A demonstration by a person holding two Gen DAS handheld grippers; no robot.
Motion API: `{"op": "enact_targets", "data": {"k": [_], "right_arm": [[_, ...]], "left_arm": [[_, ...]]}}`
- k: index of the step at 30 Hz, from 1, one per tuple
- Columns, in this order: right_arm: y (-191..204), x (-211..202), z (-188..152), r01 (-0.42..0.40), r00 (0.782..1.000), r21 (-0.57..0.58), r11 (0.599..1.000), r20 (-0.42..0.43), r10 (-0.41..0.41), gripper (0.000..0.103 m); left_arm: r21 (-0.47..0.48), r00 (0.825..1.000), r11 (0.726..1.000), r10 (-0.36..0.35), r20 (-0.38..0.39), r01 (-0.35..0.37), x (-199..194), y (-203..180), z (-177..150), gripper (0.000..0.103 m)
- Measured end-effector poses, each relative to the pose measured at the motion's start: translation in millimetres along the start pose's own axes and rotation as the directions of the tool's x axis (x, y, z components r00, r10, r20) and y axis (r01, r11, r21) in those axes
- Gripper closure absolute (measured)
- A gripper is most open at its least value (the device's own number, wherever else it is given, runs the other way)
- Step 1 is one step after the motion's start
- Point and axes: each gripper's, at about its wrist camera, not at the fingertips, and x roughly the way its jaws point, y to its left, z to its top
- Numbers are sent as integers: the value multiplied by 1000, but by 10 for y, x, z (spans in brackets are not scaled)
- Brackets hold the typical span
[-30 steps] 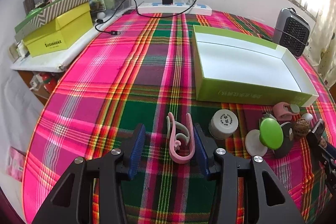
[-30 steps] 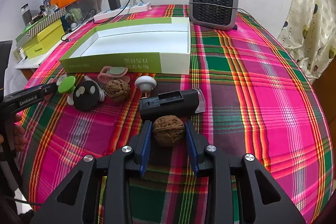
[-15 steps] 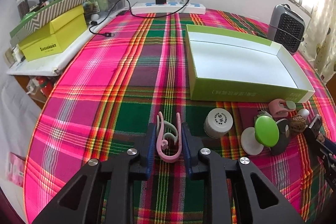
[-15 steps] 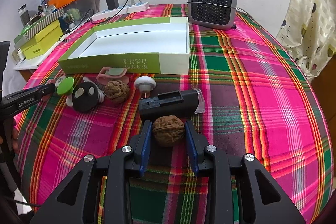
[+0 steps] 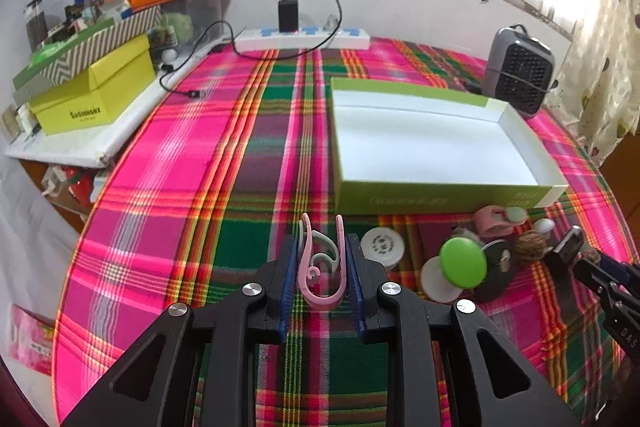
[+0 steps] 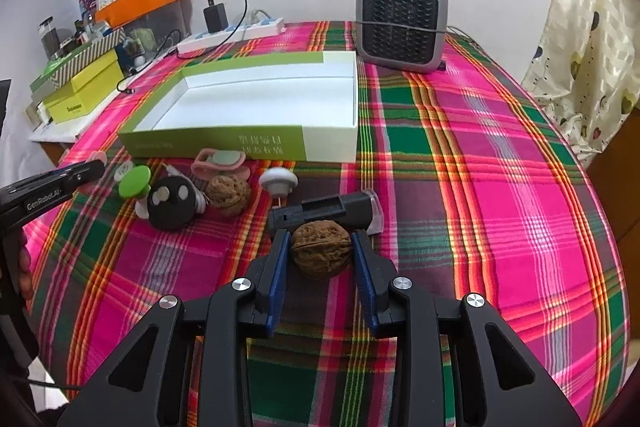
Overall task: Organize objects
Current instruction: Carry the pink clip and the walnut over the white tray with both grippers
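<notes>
A pink hook-shaped clip (image 5: 322, 267) stands between the blue pads of my left gripper (image 5: 323, 247), which is shut on it just above the plaid cloth. My right gripper (image 6: 320, 241) is shut on a brown walnut (image 6: 322, 255), low over the cloth, with a black rectangular object (image 6: 324, 207) right behind it. The open green-and-white box (image 5: 420, 199) lies ahead and to the right in the left wrist view. In the right wrist view, the box (image 6: 224, 143) lies ahead and to the left. Its inside is bare.
Loose items lie before the box: a white cap (image 5: 382, 245), a green disc (image 5: 463, 263), a black disc (image 6: 170, 203), a second walnut (image 6: 228, 193), a white knob (image 6: 278, 181). A grey heater (image 6: 402, 27) and a power strip (image 5: 300, 37) stand at the back.
My left gripper's jaws have gone from wide open around the pink clip to pressing on it. The right gripper has kept still, holding the walnut.
</notes>
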Motion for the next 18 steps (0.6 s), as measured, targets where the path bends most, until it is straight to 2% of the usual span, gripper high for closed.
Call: {"op": "enact_targets", "data": {"k": [11, 18], "right_arm": [[23, -91, 382, -31, 998, -27, 999, 59, 32, 70], [60, 42, 709, -64, 995, -63, 996, 68, 68, 70]], "left_arm": [[38, 996, 996, -87, 27, 86, -77, -118, 259, 82], [71, 992, 990, -126, 20, 124, 69, -224, 494, 82]]}}
